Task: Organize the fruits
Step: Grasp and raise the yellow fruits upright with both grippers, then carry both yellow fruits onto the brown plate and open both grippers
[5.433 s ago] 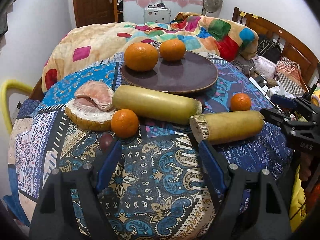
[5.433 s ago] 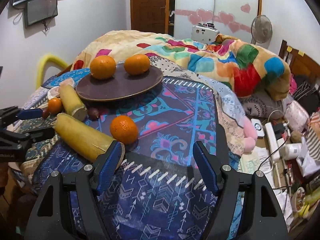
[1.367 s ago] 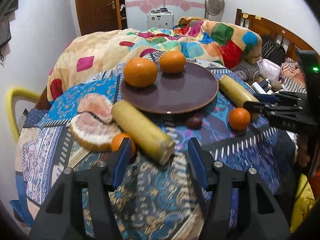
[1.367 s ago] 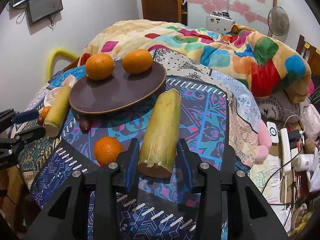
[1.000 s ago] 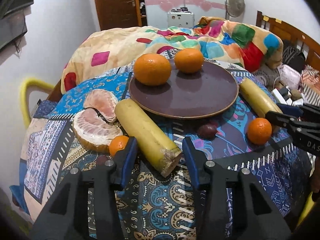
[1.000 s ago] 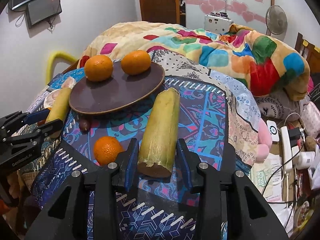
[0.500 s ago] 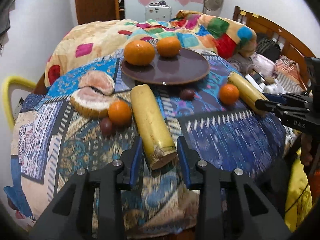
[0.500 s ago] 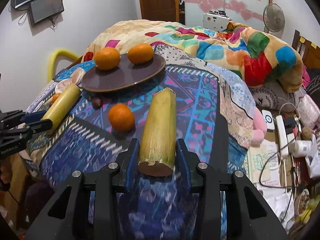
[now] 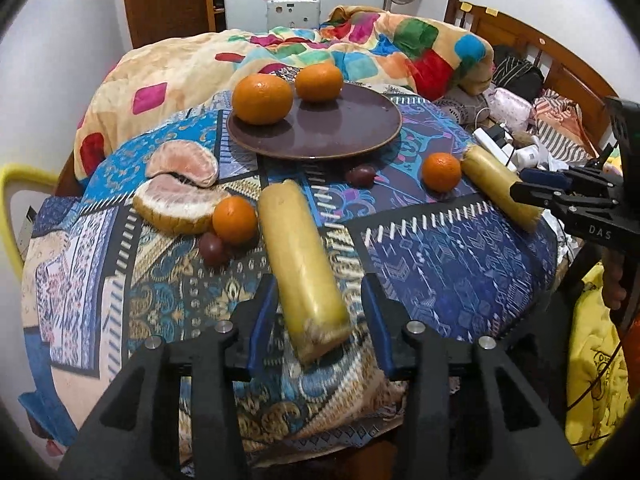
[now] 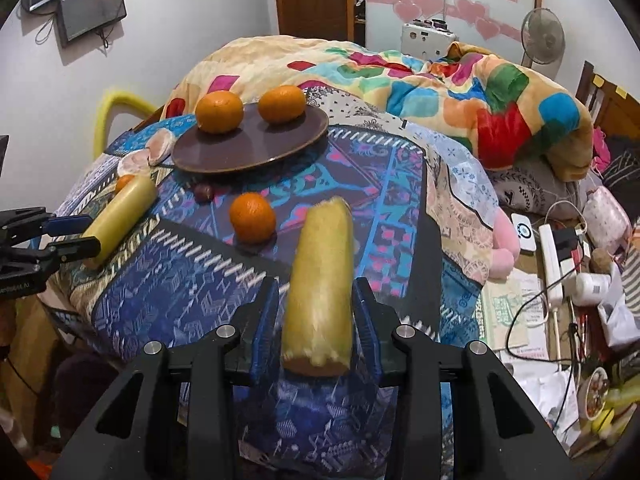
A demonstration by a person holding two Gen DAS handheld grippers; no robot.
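Note:
My left gripper is shut on a yellow sugarcane piece and holds it above the patterned tablecloth. My right gripper is shut on a second sugarcane piece, also lifted; it shows at the right of the left wrist view. A brown plate holds two large oranges. Two small oranges, two dark plums and peeled pomelo pieces lie on the cloth.
The round table stands against a bed with a colourful blanket. A yellow chair is at the left. Cables, a power strip and clutter lie on the floor at the right.
Both grippers have pulled back towards the table's near edge with their sugarcane pieces and lifted them a little. The fruits on the cloth have not moved.

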